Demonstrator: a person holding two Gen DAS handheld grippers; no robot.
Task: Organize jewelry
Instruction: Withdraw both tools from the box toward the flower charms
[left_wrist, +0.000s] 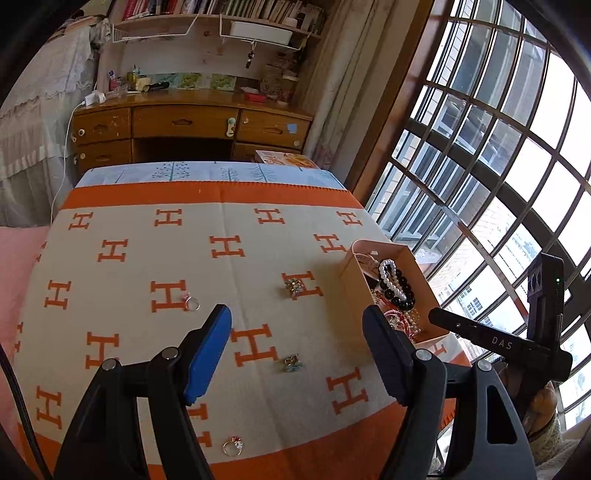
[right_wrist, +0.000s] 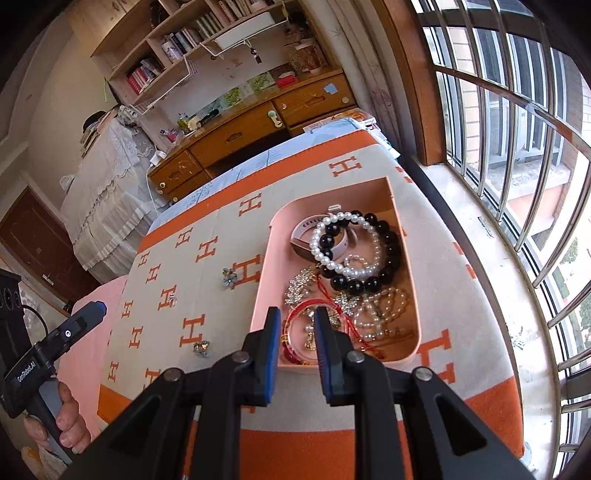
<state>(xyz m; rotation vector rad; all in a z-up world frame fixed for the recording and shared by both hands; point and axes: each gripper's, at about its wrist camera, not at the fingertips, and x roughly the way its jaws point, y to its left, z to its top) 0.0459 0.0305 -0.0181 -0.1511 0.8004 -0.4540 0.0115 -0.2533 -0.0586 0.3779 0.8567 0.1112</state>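
In the left wrist view, the tray (left_wrist: 347, 275) sits at the right of the frame on the blanket (left_wrist: 129, 266), with bracelets (left_wrist: 395, 284) in it. Left of the tray lie two brooches (left_wrist: 293, 286) (left_wrist: 293, 362), one nearer the bottom; one ring (left_wrist: 192, 302) lies further left, another ring (left_wrist: 232, 446) at lower centre.

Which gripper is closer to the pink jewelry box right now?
Right. The right gripper hangs over the pink box's near rim; the left gripper is above the blanket beside it.
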